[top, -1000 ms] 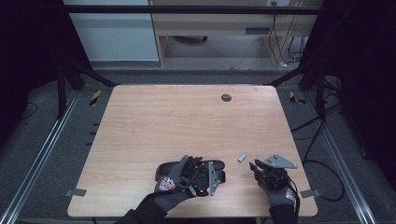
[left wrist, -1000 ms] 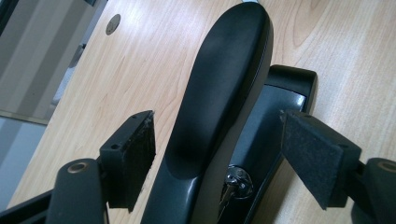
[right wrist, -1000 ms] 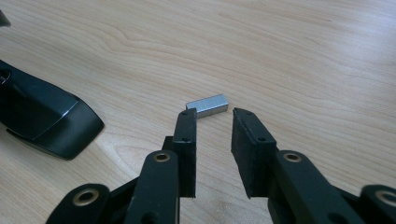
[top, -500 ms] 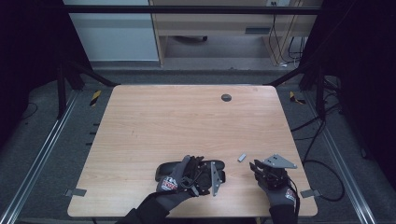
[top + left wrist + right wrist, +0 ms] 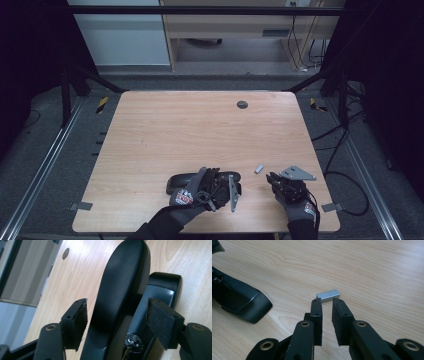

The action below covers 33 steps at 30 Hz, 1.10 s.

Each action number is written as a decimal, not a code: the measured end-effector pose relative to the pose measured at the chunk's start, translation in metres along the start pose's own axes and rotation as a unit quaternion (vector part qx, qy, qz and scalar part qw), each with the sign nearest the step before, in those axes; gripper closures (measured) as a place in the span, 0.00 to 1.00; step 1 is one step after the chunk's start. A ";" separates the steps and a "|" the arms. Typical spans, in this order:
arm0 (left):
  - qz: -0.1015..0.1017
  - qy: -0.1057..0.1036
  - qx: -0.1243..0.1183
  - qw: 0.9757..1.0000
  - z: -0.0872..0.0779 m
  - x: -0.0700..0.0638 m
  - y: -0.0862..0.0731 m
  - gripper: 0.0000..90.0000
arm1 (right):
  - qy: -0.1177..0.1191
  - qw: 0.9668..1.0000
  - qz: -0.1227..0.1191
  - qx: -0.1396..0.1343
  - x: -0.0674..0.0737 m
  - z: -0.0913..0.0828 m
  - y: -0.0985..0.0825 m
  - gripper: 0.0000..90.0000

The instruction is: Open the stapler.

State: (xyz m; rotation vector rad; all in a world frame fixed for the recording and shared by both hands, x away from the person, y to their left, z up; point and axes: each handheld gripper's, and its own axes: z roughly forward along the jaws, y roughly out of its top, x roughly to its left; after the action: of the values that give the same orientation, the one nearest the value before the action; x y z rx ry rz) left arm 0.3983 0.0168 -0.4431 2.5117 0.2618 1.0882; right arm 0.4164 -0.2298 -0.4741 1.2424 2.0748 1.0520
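A black stapler [image 5: 177,181] lies near the table's front edge, partly under a gloved hand. My left gripper [image 5: 212,182] straddles it. In the left gripper view the stapler [image 5: 120,277] runs between the pads of the left gripper [image 5: 117,315]. The jaws have just been closing, and a thin gap still shows at the left pad [image 5: 80,320]. A small silver staple block [image 5: 259,169] lies to the right. My right gripper [image 5: 326,301] points at the staple block [image 5: 328,295], which sits just past its tips. Its jaws have just been closing to a narrow gap with nothing between them.
The wooden table [image 5: 200,130] has a dark round grommet [image 5: 242,104] near its far edge. The stapler's end [image 5: 239,300] lies left of the right gripper [image 5: 271,178]. Dark frame legs, cables and a desk stand beyond the table.
The left hand and its grey plate have shifted slightly over the stapler. The right hand has kept still.
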 end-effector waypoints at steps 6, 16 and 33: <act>0.009 0.014 0.004 1.000 0.001 -0.002 0.000 0.42 | 0.010 1.000 0.001 0.003 0.003 0.001 0.001 0.91; 0.013 0.033 0.002 0.999 0.001 -0.004 -0.001 0.49 | 0.024 1.000 -0.001 0.004 0.009 0.003 0.001 0.93; 0.024 0.042 0.003 0.999 0.001 -0.006 0.000 0.56 | 0.086 0.996 0.009 -0.003 0.036 0.014 0.006 1.00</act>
State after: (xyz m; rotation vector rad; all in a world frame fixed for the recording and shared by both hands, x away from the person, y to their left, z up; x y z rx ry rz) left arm 0.3950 0.0147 -0.4477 2.4928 0.2302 1.2166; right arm 0.4128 -0.1914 -0.4783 1.2076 2.1895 1.2119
